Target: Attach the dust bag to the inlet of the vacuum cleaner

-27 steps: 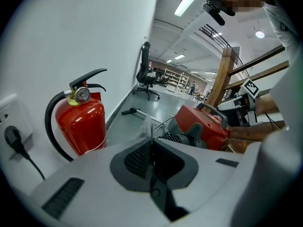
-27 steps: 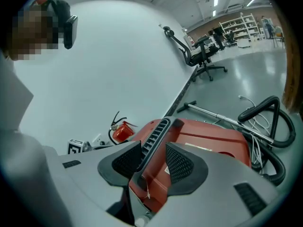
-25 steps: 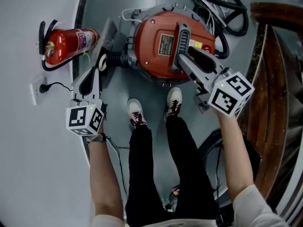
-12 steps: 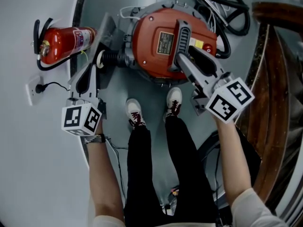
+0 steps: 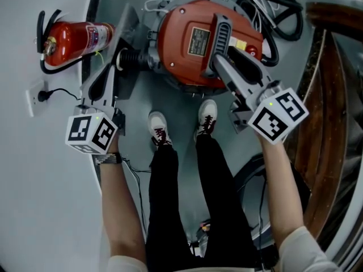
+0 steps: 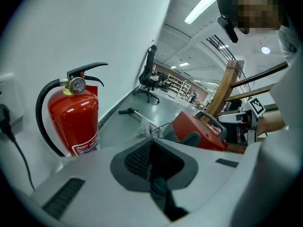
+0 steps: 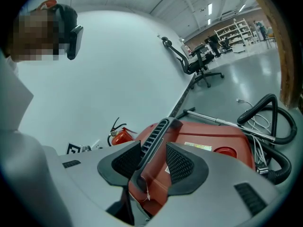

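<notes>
Straddling the one grey handle (image 5: 221, 33) on top of the single red vacuum (image 5: 181, 61), your right gripper (image 7: 154, 162) has its two jaws apart, one pad on each side of the handle. Can't tell if either pad touches it.

Your left gripper (image 6: 150, 157) has both jaws pressed together, with nothing visible between them. It sits left of the vacuum, tips near the one black ribbed inlet (image 5: 133, 57) on the vacuum's left side.

Bag: can't pick it out for sure. One grey sheet (image 5: 126, 30) lies just left of the vacuum, beside the inlet. Can't tell if that's the bag, or whether it's joined to the inlet.

Counts, all placed from the vacuum:
- 1 red extinguisher (image 5: 74, 38), further left, beyond the sheet, by the wall.
- 1 wall socket (image 5: 29, 98) with 1 plug (image 5: 42, 95) in it, left of the vacuum and below the extinguisher in the head view.
- 1 black hose (image 5: 283, 16), coiled just right of the vacuum.
- 1 metal wand (image 7: 222, 121) on the floor behind the vacuum.
- 1 office chair (image 6: 150, 74), well beyond the vacuum, near the wall.
- 2 shoes, yours, (image 5: 157, 128) and (image 5: 207, 117), just in front of the vacuum; the right one nearly touches its rim.
</notes>
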Demonstrator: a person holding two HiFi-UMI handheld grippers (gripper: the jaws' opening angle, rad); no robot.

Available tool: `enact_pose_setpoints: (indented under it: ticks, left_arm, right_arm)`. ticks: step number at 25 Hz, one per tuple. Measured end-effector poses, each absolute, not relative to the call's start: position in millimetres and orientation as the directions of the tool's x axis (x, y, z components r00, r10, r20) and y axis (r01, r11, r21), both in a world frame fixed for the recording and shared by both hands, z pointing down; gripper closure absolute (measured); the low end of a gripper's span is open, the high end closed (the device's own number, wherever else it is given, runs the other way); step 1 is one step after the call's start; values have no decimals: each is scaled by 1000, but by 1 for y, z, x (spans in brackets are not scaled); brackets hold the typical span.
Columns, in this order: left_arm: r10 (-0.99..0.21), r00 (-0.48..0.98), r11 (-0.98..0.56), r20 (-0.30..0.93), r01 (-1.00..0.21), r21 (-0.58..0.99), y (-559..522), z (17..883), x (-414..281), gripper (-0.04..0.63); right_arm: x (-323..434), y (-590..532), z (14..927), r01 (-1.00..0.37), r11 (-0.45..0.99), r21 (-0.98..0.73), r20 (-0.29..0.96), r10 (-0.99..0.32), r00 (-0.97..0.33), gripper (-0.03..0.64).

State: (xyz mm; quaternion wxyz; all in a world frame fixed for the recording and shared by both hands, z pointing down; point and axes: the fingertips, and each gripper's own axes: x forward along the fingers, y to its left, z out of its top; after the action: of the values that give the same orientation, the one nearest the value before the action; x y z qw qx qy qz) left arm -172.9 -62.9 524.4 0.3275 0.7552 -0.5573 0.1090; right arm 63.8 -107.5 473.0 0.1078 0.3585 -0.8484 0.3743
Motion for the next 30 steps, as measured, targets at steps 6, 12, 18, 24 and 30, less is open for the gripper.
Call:
enact_pose_setpoints:
  ticks: [6, 12, 18, 24, 30]
  left_arm:
    - [-742, 402, -190, 536, -893, 407, -61, 523, -170, 588]
    - [-727, 419, -221, 544, -893, 392, -62, 522, -161, 586]
    - [-733, 418, -177, 537, -879, 442, -60, 522, -159, 584]
    - [-739, 432, -140, 518, -850, 508, -60, 521, -159, 581]
    - [-733, 447, -155, 513, -844, 514, -60, 521, -156, 580]
  right_arm:
    - [63, -107, 473, -698, 465, -545, 448, -541, -711, 453]
    - [62, -108, 471, -698, 476, -536, 450, -538, -713, 453]
    - [63, -107, 472, -705, 472, -530, 448, -551, -705, 453]
    - [62, -107, 471, -704, 474, -529, 444, -552, -706, 453]
    - [63, -107, 471, -704, 474, -529, 443, -552, -706, 453]
